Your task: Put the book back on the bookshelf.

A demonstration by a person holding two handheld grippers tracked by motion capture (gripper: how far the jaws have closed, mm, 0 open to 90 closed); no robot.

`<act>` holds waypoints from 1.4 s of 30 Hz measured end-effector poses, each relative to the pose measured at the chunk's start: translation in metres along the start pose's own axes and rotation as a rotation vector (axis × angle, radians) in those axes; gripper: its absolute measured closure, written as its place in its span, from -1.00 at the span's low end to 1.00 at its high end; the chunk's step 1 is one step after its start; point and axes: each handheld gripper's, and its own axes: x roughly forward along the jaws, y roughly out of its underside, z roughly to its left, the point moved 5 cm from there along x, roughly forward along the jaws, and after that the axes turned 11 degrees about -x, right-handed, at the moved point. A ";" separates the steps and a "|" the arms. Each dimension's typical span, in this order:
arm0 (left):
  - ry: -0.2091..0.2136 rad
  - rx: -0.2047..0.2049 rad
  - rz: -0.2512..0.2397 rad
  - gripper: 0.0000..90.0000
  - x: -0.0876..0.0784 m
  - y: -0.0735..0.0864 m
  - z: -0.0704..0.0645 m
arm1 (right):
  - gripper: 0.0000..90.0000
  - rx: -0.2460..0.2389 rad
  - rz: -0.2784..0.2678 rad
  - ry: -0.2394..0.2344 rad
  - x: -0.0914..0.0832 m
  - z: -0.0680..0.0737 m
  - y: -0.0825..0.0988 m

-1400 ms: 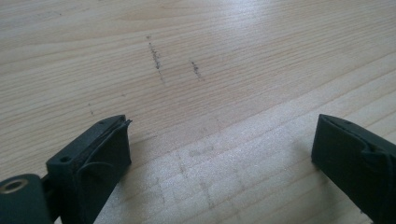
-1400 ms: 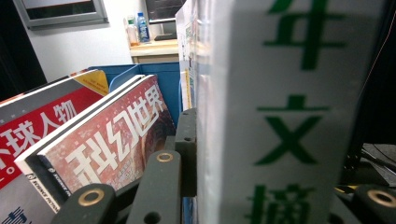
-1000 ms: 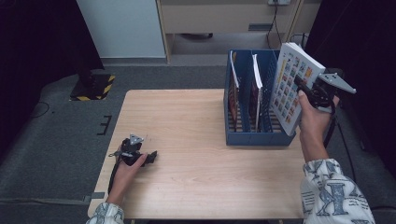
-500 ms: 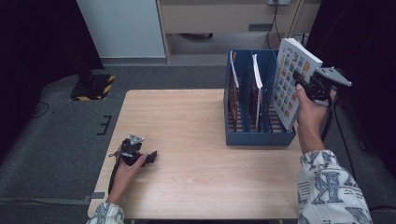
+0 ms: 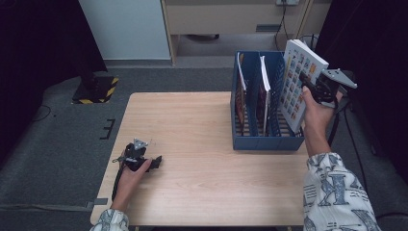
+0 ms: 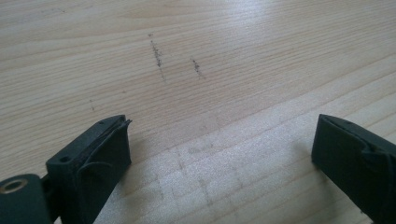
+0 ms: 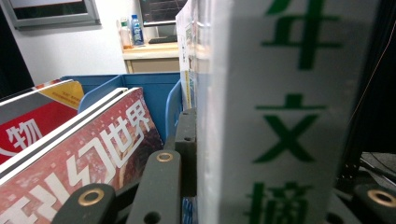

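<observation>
The right gripper (image 5: 308,84) pinches a thick white book (image 5: 299,82) across its thickness and holds it tilted above the right end of the blue file rack (image 5: 263,140). The book's long axis runs from its raised top corner down toward the rack's rightmost slot, its lower edge at or just above that slot. The two slots to the left each hold a magazine standing on edge. The book lies directly between the right gripper's jaws, so a further lowering along that axis appears to be the move that seats it. The left gripper (image 5: 153,162) rests on the wooden table (image 5: 202,144) well apart from the rack, near the front left corner. The left gripper view shows its fingers (image 6: 93,154) spread, with bare wood between them. The right gripper view shows the book's spine (image 7: 280,112) with large green characters pressed against one jaw, and a red magazine (image 7: 84,149) just beside it in the rack, details that the high view leaves too small to read.
</observation>
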 end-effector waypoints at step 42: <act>0.002 0.002 0.001 -0.92 0.001 -0.001 0.000 | 0.63 -0.005 0.048 -0.004 0.016 0.018 0.046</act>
